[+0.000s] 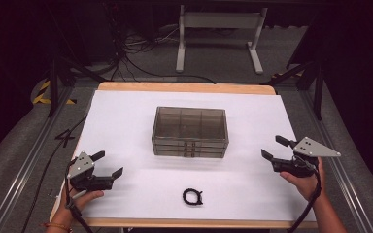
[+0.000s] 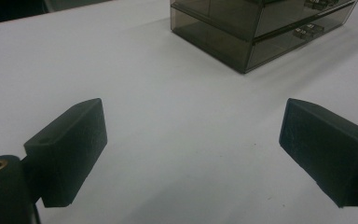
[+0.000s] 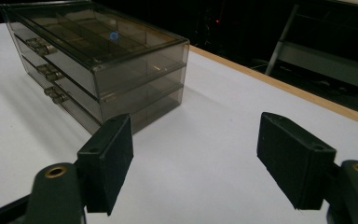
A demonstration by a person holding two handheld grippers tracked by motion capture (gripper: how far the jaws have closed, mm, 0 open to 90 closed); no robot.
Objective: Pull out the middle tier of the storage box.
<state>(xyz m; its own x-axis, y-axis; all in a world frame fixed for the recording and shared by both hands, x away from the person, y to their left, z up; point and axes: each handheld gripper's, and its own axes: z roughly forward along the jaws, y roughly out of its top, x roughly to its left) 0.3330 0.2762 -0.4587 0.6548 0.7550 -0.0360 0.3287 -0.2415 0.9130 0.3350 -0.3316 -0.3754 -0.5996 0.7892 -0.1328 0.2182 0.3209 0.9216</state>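
A smoky clear plastic drawer box (image 1: 190, 132) with three shut drawers stands mid-table, handles facing the person; it also shows as the drawer box (image 2: 261, 28) and the drawer box (image 3: 98, 65). A small black ring-shaped strap (image 1: 192, 196) lies near the front edge. At the front left, low over the table, my left gripper (image 1: 108, 163) is open with nothing between its jaws (image 2: 193, 154). My right gripper (image 1: 278, 147) hovers at the right of the box, open and empty (image 3: 196, 163), pointing toward the box's right end.
White sheet covers the wooden table (image 1: 184, 88). Beyond the far edge stand a white table frame (image 1: 218, 29) and cables on the floor (image 1: 131, 53). Metal rails run along both sides. Bare white surface lies between the box and both grippers.
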